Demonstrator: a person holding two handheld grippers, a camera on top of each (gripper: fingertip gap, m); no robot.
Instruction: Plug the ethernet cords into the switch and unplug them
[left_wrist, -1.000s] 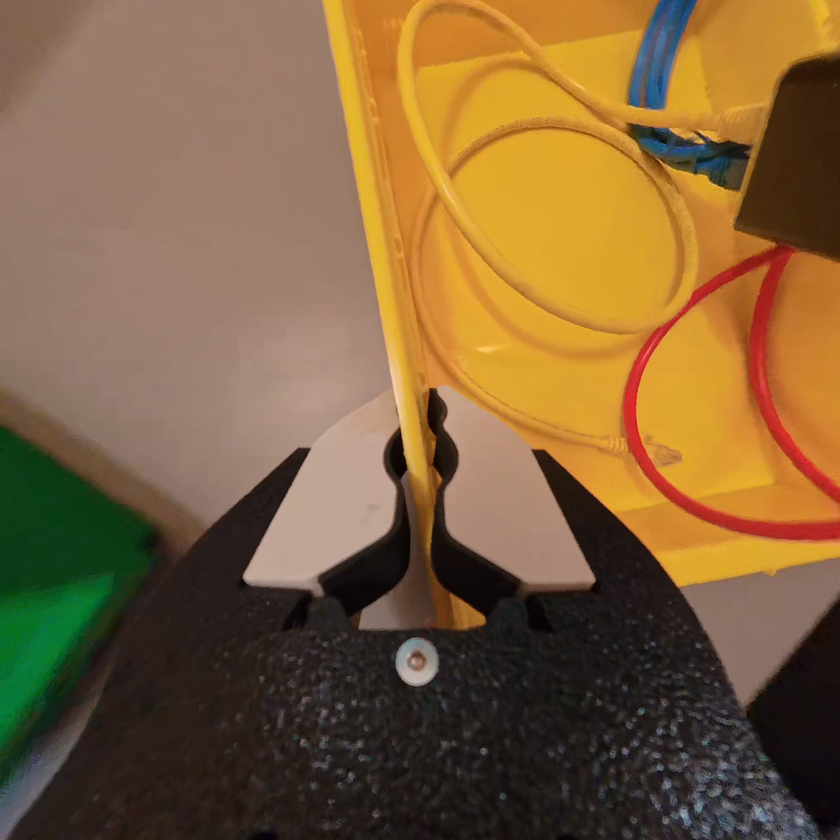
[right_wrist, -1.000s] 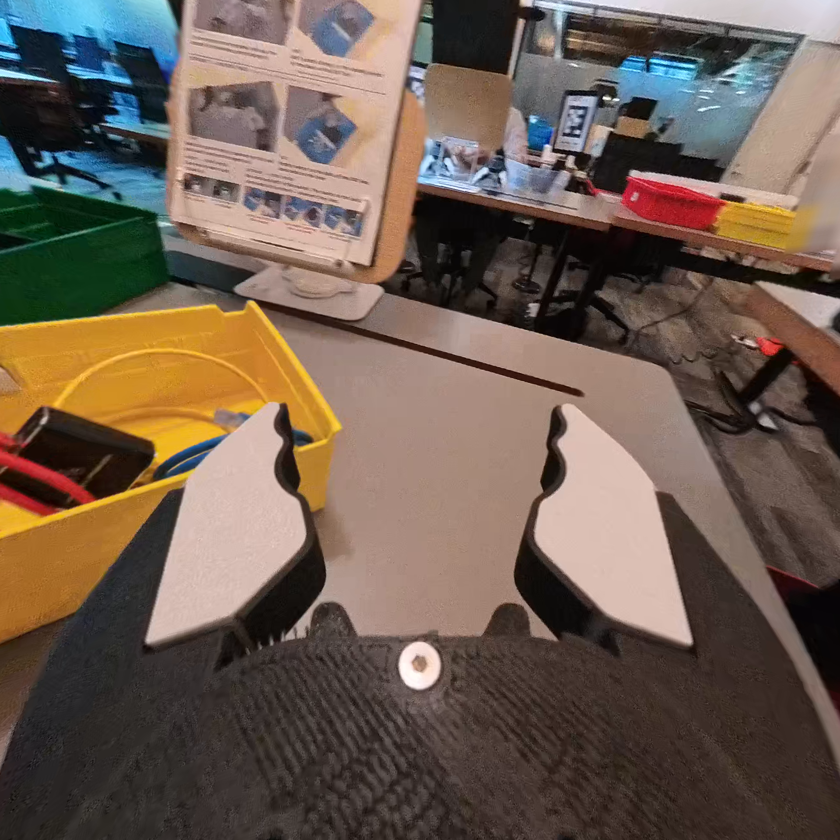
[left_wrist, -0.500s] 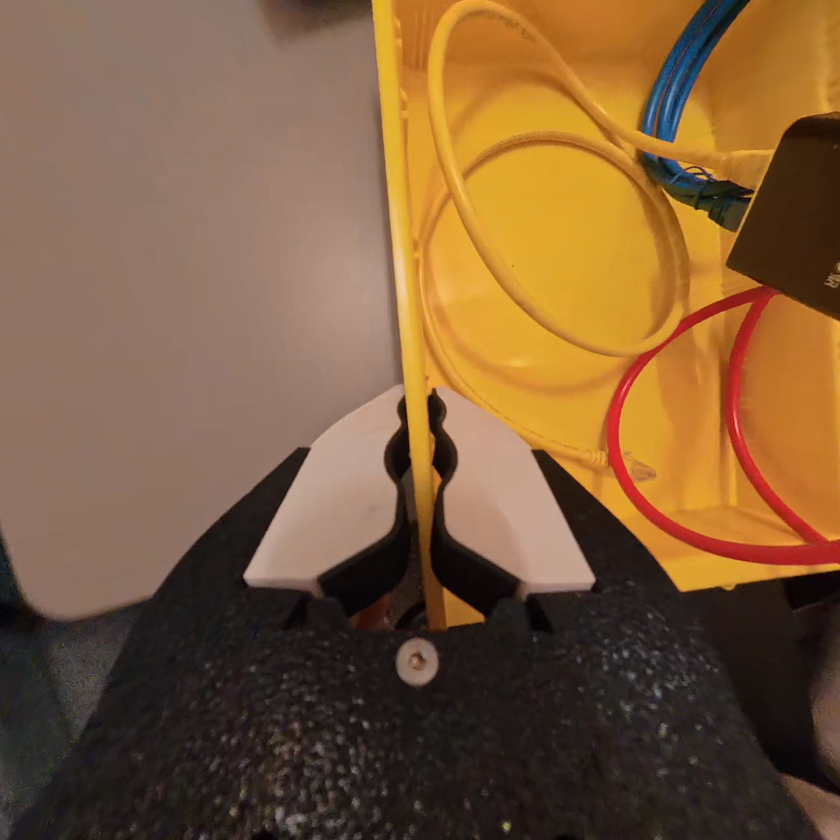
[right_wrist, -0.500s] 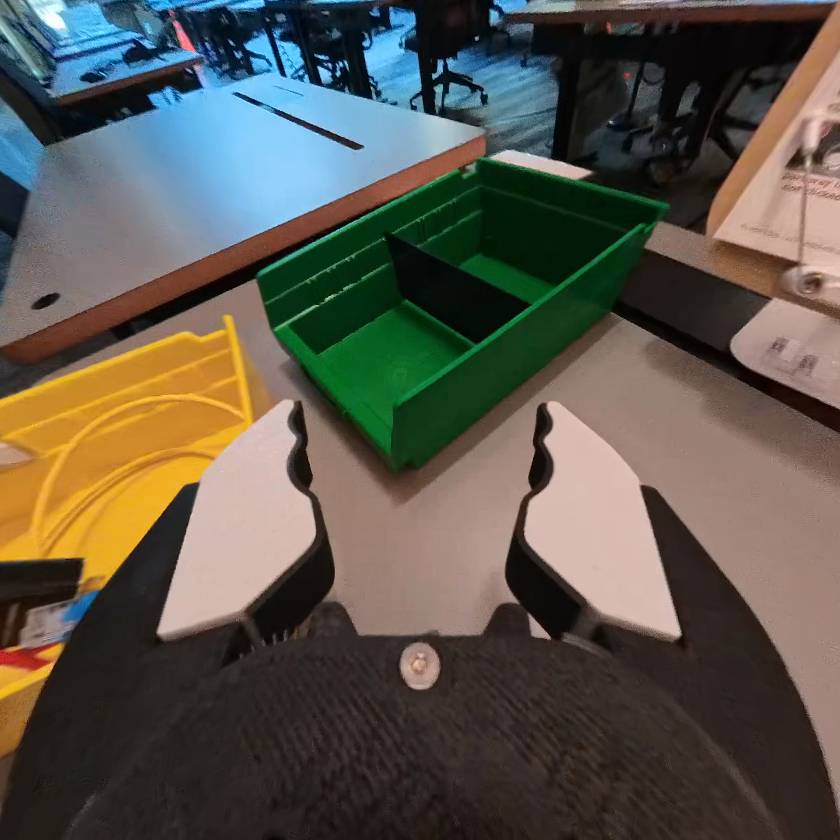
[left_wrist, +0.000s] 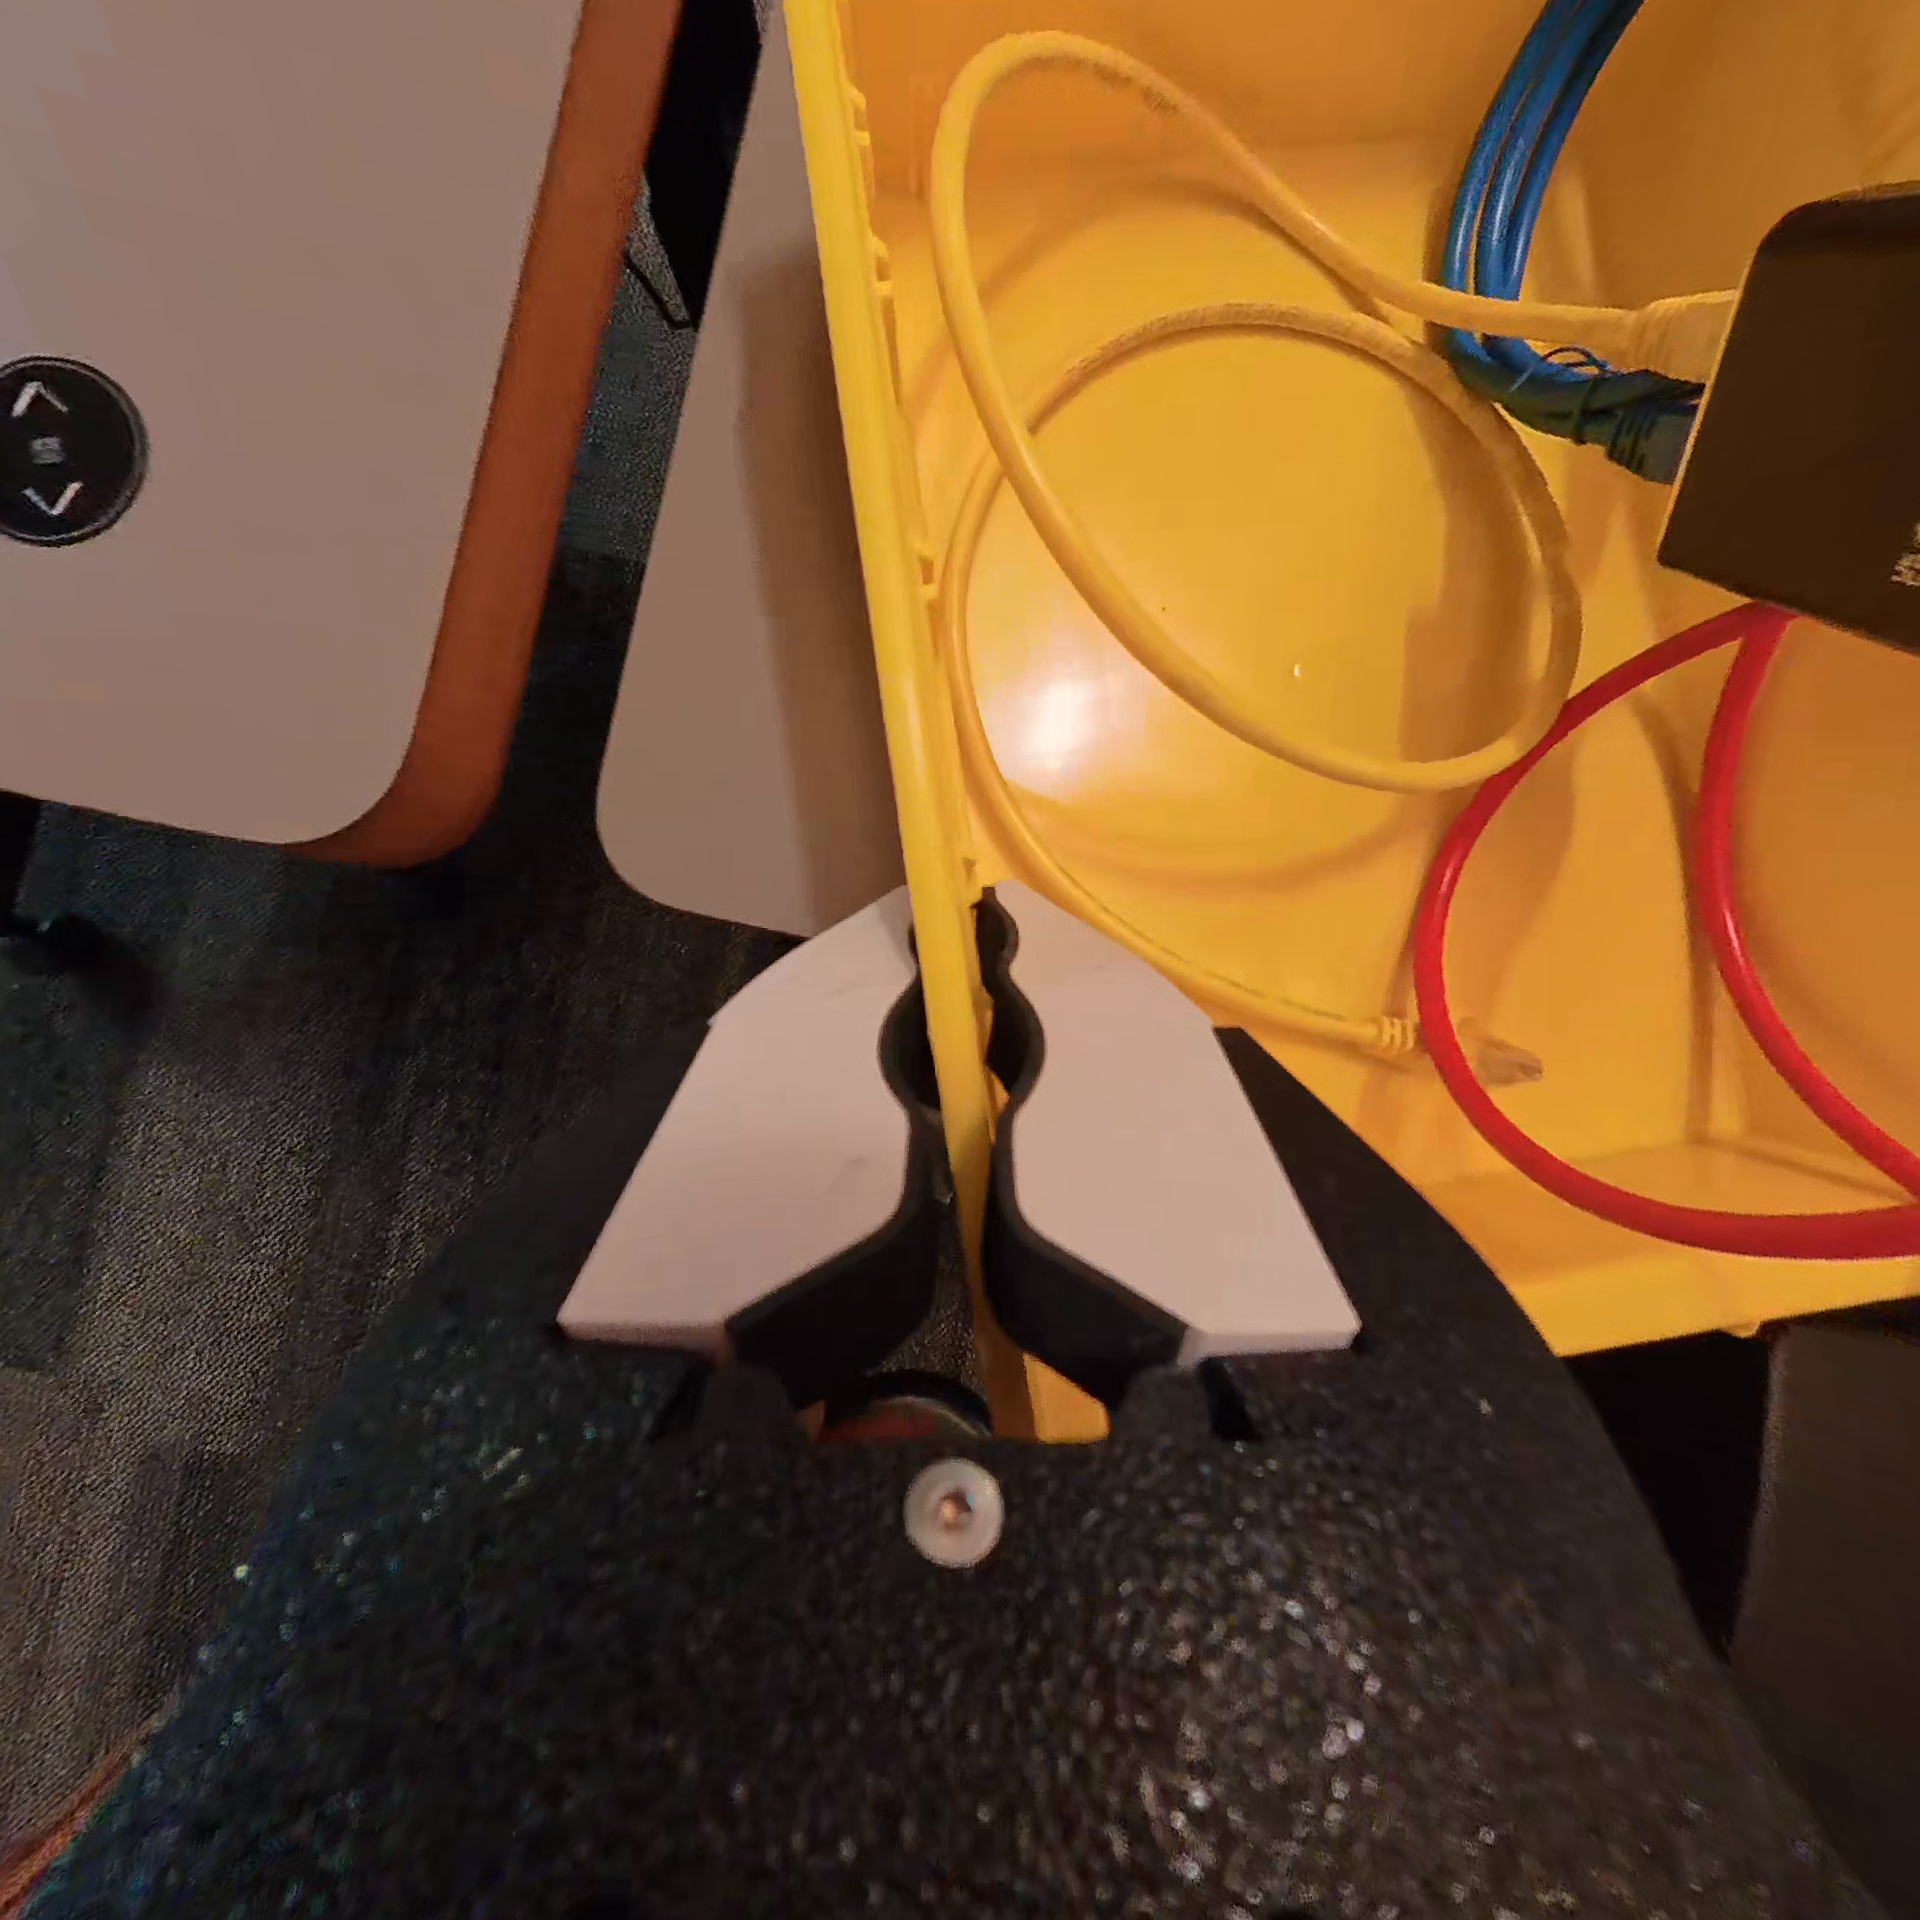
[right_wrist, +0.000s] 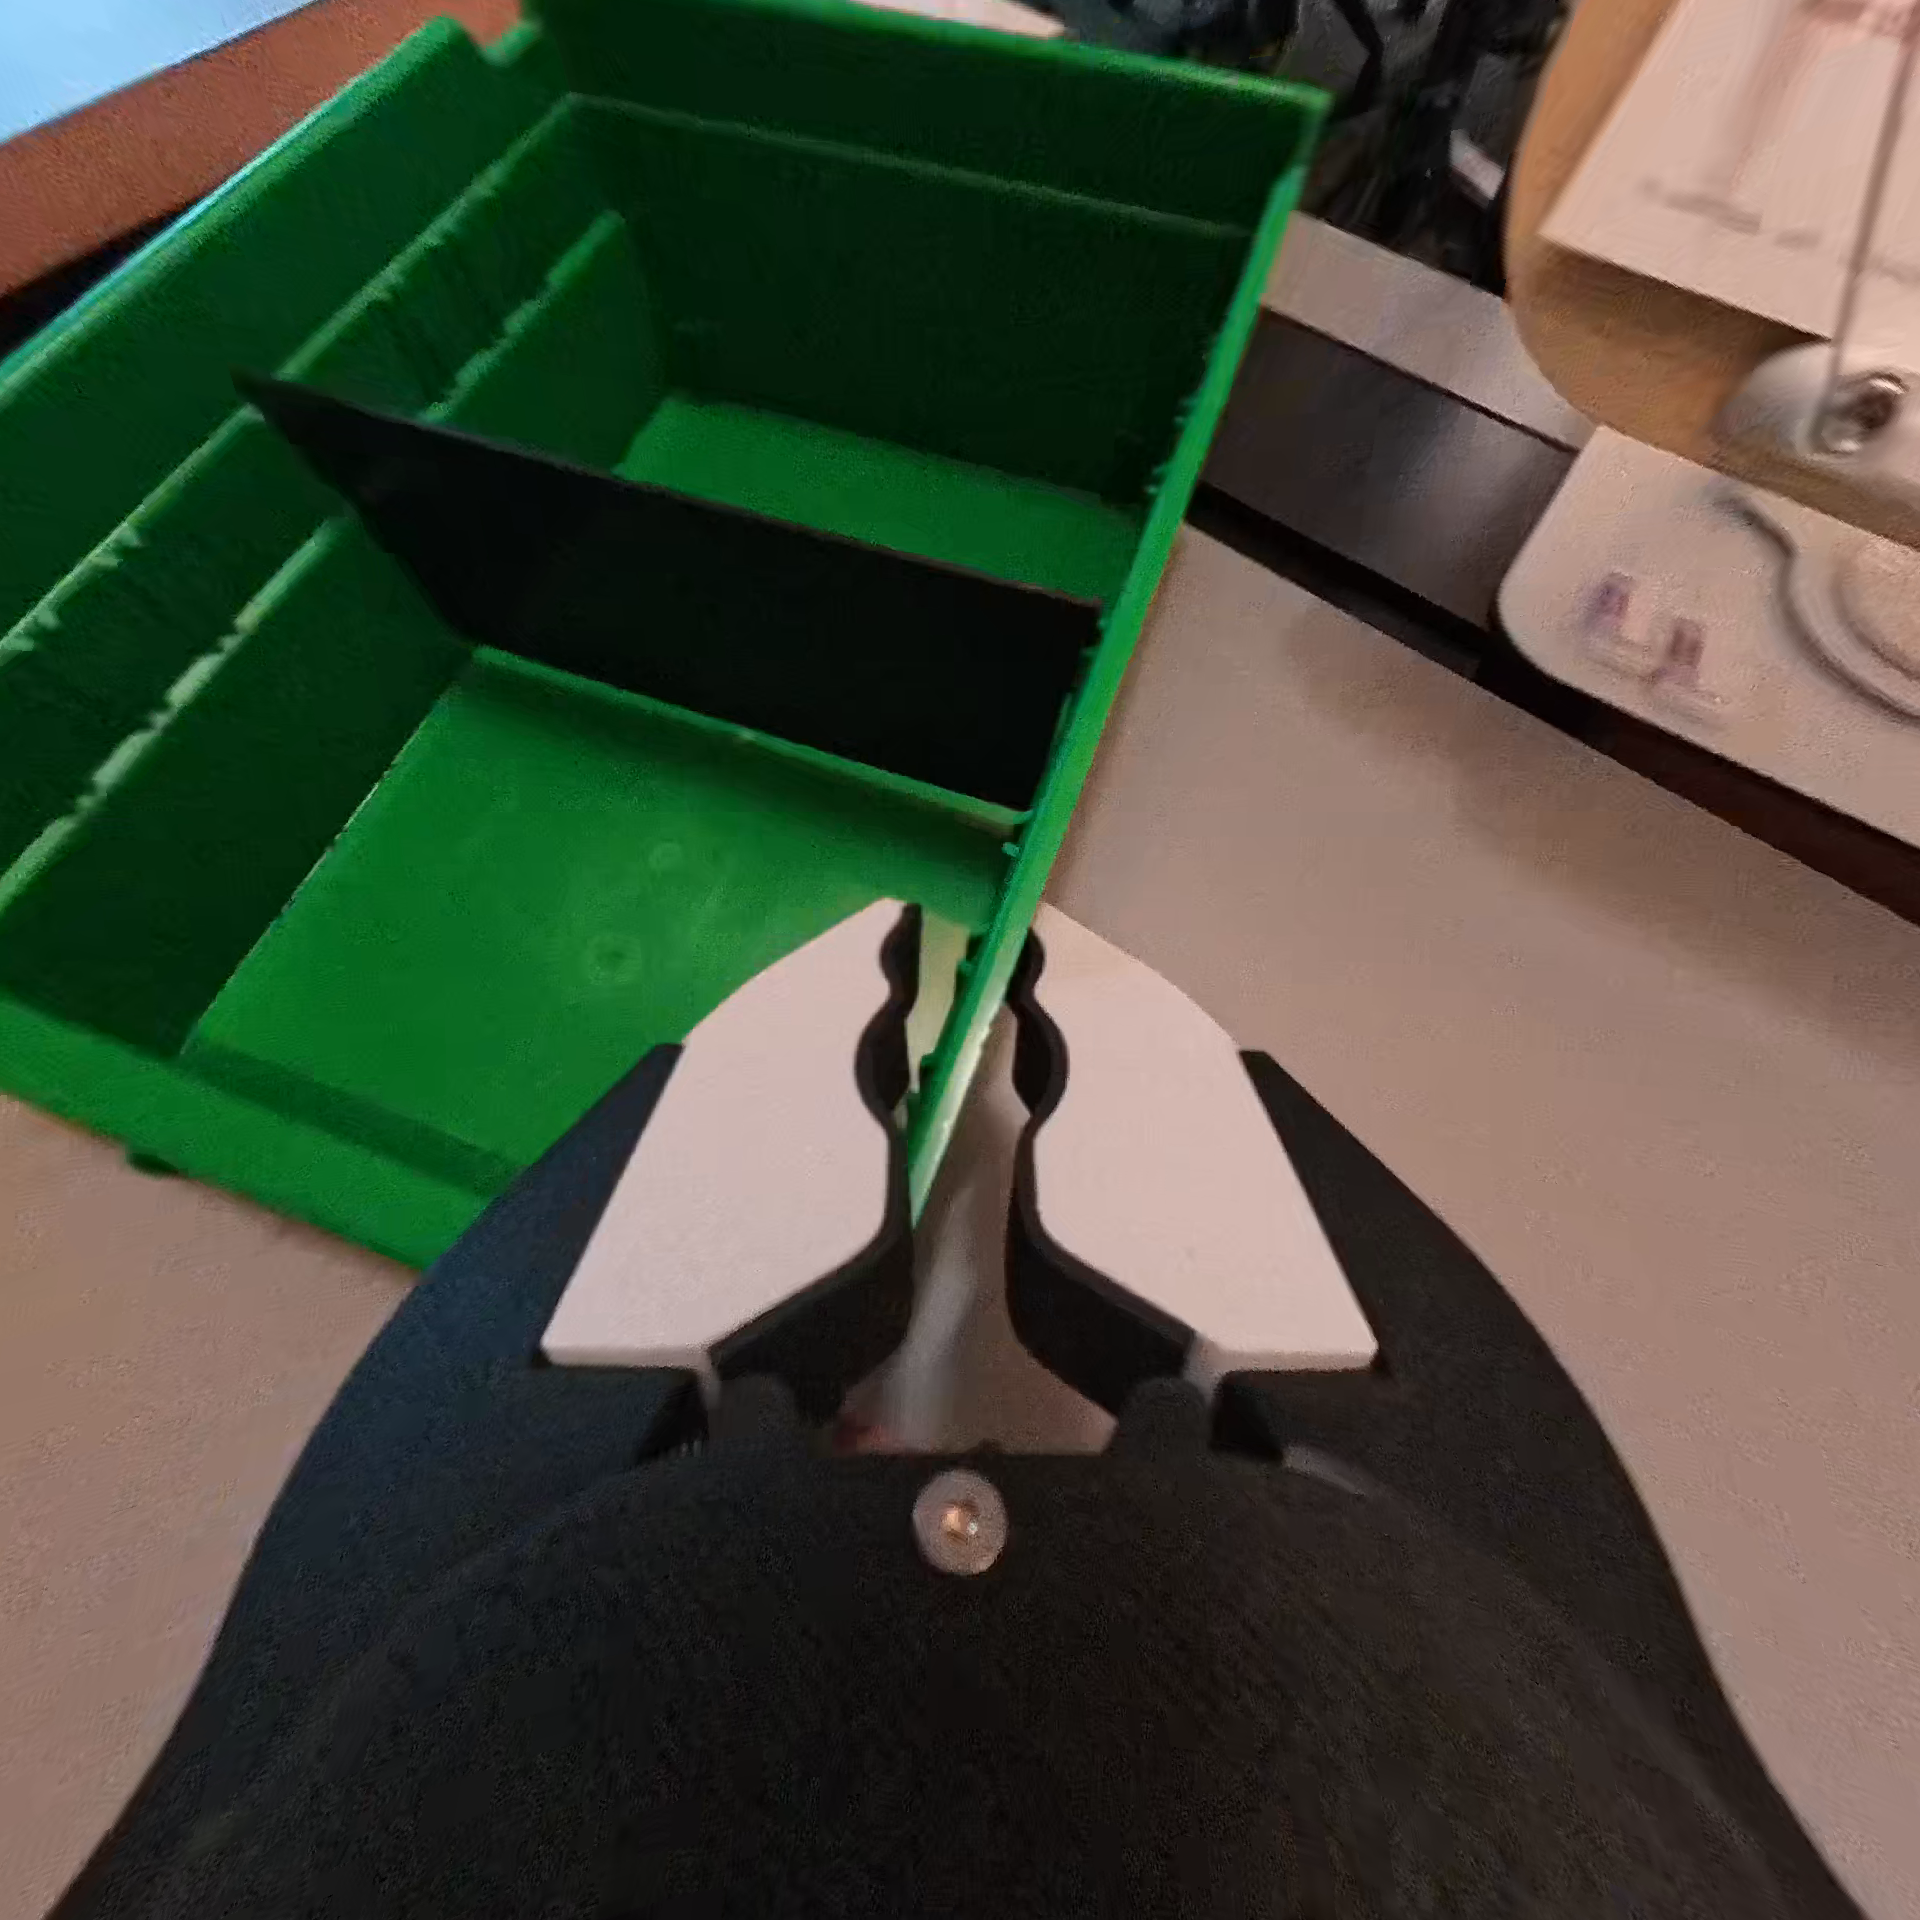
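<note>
Switch (left_wrist: 1808, 416): matte blk box, plastic bin (left_wrist: 883, 520).

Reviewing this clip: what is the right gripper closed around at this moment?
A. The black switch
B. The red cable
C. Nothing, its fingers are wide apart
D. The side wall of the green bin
D: in the right wrist view the right gripper has its fingers drawn in on either side of the near wall of the green bin, whose edge runs between them; no cable or switch shows in that view.

glossy plastic yellow bin (left_wrist: 1195, 644) – matt green bin (right_wrist: 520, 935)
</note>
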